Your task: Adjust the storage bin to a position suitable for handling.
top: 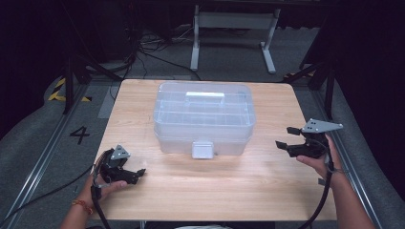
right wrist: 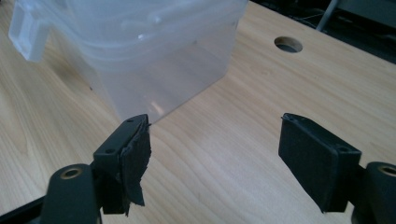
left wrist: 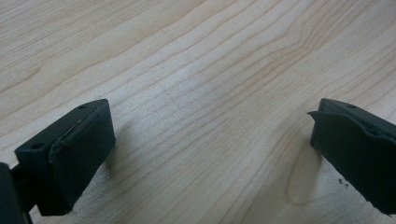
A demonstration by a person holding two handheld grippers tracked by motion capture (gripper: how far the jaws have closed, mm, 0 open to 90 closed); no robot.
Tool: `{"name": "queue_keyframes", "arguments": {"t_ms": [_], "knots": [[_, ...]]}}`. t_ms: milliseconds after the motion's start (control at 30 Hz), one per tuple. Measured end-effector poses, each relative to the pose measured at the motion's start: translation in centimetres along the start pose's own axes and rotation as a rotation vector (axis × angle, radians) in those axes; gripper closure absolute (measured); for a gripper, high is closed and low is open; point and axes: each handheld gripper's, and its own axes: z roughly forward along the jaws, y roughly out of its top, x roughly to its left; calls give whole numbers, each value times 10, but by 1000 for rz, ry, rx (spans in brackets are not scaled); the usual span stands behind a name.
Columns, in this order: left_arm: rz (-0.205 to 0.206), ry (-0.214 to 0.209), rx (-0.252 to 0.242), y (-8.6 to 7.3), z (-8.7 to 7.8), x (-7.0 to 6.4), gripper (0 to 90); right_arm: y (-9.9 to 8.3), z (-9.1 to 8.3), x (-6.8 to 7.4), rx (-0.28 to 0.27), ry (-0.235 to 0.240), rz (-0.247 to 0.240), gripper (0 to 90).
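A clear plastic storage box (top: 204,117) with a lid, a top handle and a white front latch (top: 202,149) stands in the middle of the wooden table (top: 205,191). My left gripper (top: 138,175) rests low at the table's front left, open, with bare wood between its jaws (left wrist: 210,135). My right gripper (top: 285,137) is held above the table's right side, open and empty. In the right gripper view the box (right wrist: 140,51) lies just beyond the gripper (right wrist: 215,144), its latch (right wrist: 29,30) at the upper left.
A round hole (right wrist: 288,44) is cut in the tabletop past the box corner. Beyond the table stand a white metal frame (top: 234,28), dark stands and loose cables on the grey floor. A "4" (top: 79,135) is marked on the floor at left.
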Motion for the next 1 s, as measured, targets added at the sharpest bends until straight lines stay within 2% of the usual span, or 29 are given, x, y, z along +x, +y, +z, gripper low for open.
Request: {"name": "queue_keyframes", "arguments": {"t_ms": [333, 733, 1000], "knots": [[1, -2, -1, 0, 0, 0, 4, 34, 3, 2, -62, 0, -23, 284], [3, -2, 0, 0, 0, 0, 4, 67, 10, 11, -77, 6, -65, 304], [3, -6, 3, 0, 0, 1, 4, 96, 23, 23, -74, 20, -109, 317]]}}
